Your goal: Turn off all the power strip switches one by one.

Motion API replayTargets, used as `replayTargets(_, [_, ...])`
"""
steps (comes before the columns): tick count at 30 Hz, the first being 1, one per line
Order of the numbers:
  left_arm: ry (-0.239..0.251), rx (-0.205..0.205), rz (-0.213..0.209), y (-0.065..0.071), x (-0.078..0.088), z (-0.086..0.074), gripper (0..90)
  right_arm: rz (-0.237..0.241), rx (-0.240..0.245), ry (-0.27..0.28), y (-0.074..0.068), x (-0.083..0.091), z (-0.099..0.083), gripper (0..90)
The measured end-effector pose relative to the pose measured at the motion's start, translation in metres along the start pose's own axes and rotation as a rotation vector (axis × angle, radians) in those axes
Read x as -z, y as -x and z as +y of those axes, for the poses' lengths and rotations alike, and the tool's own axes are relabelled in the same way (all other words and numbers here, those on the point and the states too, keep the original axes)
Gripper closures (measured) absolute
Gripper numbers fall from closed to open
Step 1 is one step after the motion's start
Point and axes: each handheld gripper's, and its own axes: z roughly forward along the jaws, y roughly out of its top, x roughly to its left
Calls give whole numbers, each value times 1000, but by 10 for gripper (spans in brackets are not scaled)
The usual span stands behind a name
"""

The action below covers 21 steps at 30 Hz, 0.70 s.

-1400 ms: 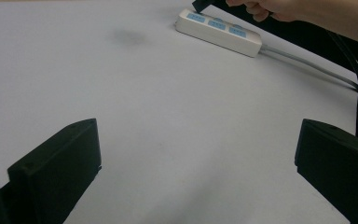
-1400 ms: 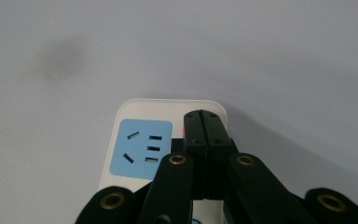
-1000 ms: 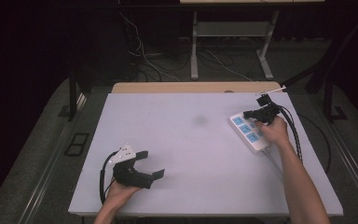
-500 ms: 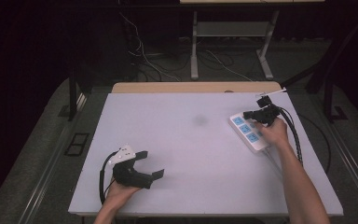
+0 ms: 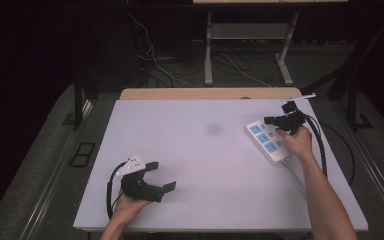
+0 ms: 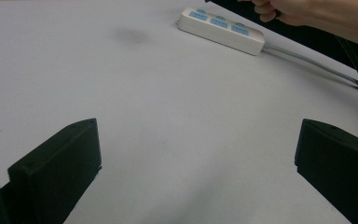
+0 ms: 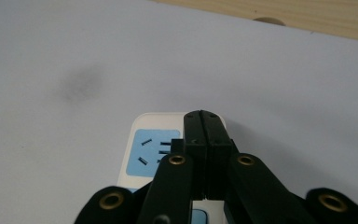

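The power strip (image 5: 268, 141) lies flat on the table (image 5: 195, 150), white with blue socket faces, directly under the right hand-held gripper (image 5: 270, 120). In the right gripper view the strip (image 7: 142, 149) shows beneath and just left of the tips, its end socket partly covered by them. That hand-held gripper's (image 7: 205, 128) jaws are pressed together with nothing between them, tips poised over the strip's far end; whether they touch it I cannot tell. The right hand (image 5: 294, 142) sits over the strip's near end, where its cord (image 6: 307, 63) leaves toward the table's edge.

The left hand-held gripper (image 5: 164, 176) rests well apart from the strip, jaws spread wide and empty, pointing across the table toward it. In the left gripper view the strip (image 6: 221, 29) lies far ahead, beyond a faint grey smudge (image 6: 130, 33) on the bare surface.
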Motion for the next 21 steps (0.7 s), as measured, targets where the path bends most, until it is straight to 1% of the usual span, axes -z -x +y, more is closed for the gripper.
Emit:
replayTargets(7, [3,-5,-3,2,-1,0,0,9,-4,18,-6,24,5,898])
replayTargets(9, [5,-4,-5,3,0,0,0,9,-11,18,-7,30,5,867])
replayTargets(11, [9,-4,-8,3,0,0,0,27,-28,14,-9,35,4,811])
replayTargets(13, [8,-3,-10,3,0,0,0,20,-34,7,-12,40,4,772])
replayTargets(14, [8,-2,-11,4,0,0,0,21,-42,16,-14,43,3,725])
replayTargets(16, [8,-3,-11,4,0,0,0,36,-75,25,-17,49,3,622])
replayTargets(17, [9,-3,-11,4,0,0,0,44,-83,30,-18,52,2,581])
replayTargets(19, [11,-2,-10,4,0,1,0,51,-84,40,-23,57,0,489])
replayTargets(21, [12,-1,-12,4,0,1,0,44,-82,51,-28,62,-3,413])
